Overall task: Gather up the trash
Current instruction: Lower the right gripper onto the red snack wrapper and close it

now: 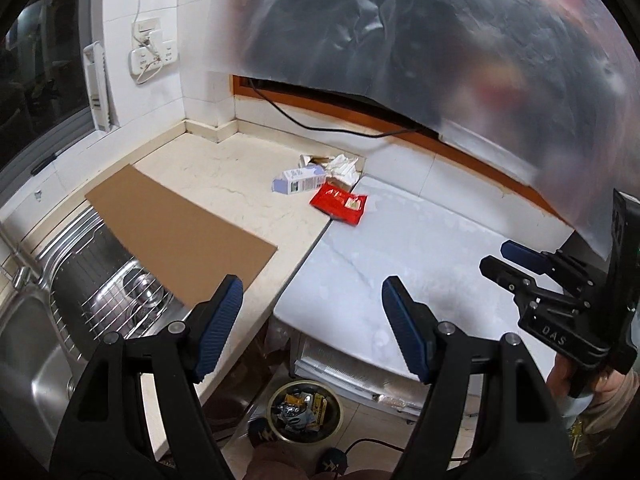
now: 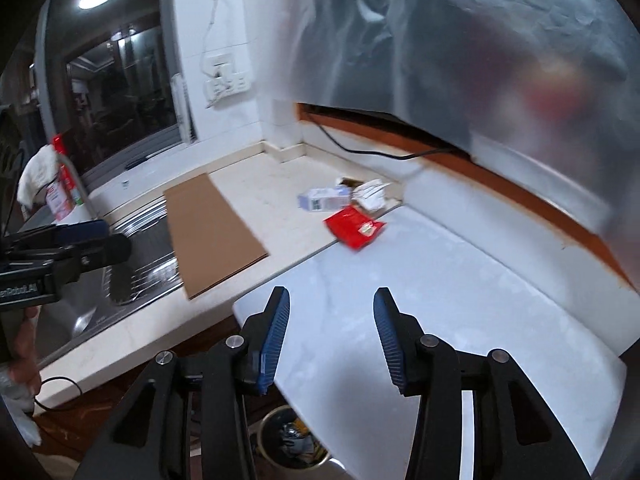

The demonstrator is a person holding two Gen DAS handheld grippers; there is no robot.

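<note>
A red wrapper (image 1: 339, 203) (image 2: 355, 227) lies at the seam where the cream counter meets a white slab. Just behind it lie a pale blue carton (image 1: 299, 180) (image 2: 325, 199) on its side and crumpled white paper (image 1: 341, 166) (image 2: 372, 194). My left gripper (image 1: 312, 282) hangs open and empty above the counter's front edge, well short of the litter. My right gripper (image 2: 332, 292) is open too, with nothing between its pads, over the white slab. Each shows in the other's view: the right gripper (image 1: 500, 258) at the right edge, the left gripper (image 2: 114, 237) at the left edge.
A round bin (image 1: 306, 410) (image 2: 292, 440) holding wrappers stands on the floor below the counter edge. A cardboard sheet (image 1: 180, 232) (image 2: 212, 232) partly covers the steel sink (image 1: 24, 344). A translucent plastic sheet (image 1: 440, 40) hangs at the back, with a black cable (image 1: 320, 124) under it.
</note>
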